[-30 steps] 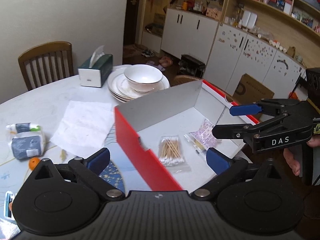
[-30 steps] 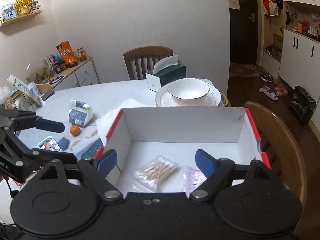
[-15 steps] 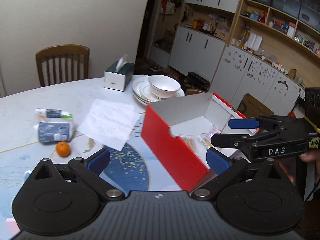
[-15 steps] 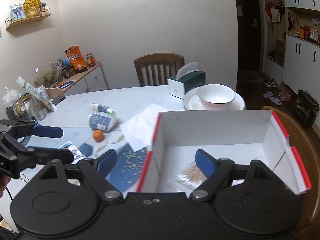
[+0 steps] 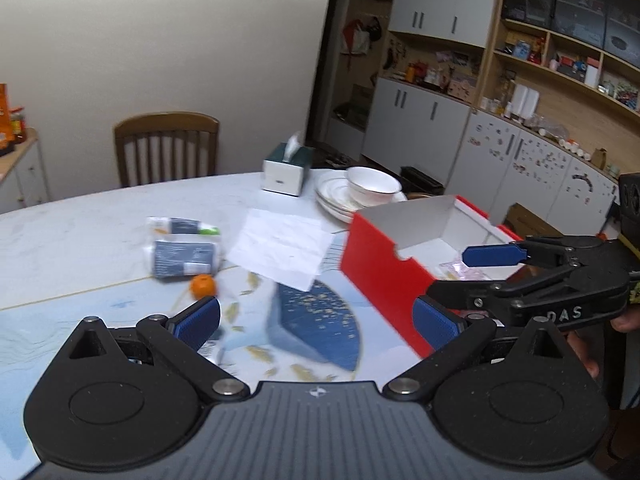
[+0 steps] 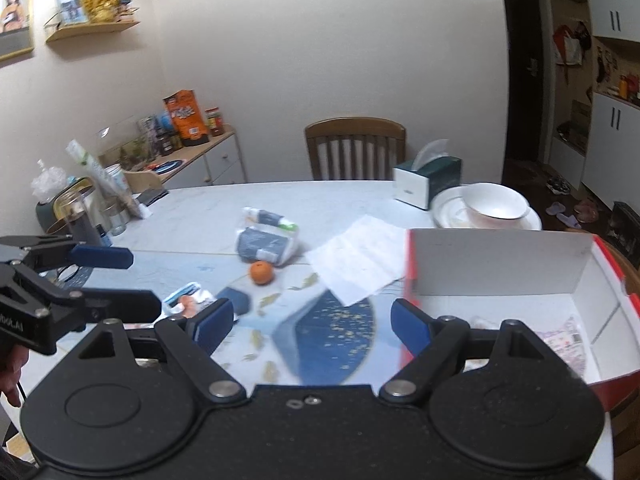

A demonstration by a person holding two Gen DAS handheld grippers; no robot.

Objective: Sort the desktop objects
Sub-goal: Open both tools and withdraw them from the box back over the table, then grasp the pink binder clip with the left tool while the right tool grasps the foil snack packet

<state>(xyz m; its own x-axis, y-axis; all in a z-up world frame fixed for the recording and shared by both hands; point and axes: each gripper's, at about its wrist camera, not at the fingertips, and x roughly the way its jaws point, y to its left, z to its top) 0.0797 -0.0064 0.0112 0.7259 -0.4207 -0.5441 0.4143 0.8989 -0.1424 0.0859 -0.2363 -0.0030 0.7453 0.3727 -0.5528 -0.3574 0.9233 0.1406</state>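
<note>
Clutter on the table [image 6: 192,220] is what both grippers now face, and both sets of fingers are spread wide with nothing between them. The left gripper [image 5: 316,318] hangs over the blue patterned patch of the table, and the right gripper [image 6: 312,320] hangs beside it, its right finger near the corner of the red box [image 6: 576,276]. A second ago both were looking straight down into that box at a packet of cotton swabs and a pink sachet [image 6: 562,340]; since then they have drawn back and swung left, so the box sits off to the right and the loose things have come into view. From the fingers outward: a small printed packet [image 6: 186,300] and a dark flat item lie just ahead of the left gripper, then a small orange [image 6: 262,272], then a plastic bag of toiletries [image 6: 266,240] touching or nearly touching it, with a sheet of white paper [image 6: 360,258] reaching up to the box wall. Farther back stand a tissue box [image 6: 426,182] and a bowl on stacked plates [image 6: 496,204]. I read this as one drop-off finished and the hunt for the next piece beginning; the orange or the printed packet looks like the nearest candidate, though the pictures are smeared with motion.
</note>
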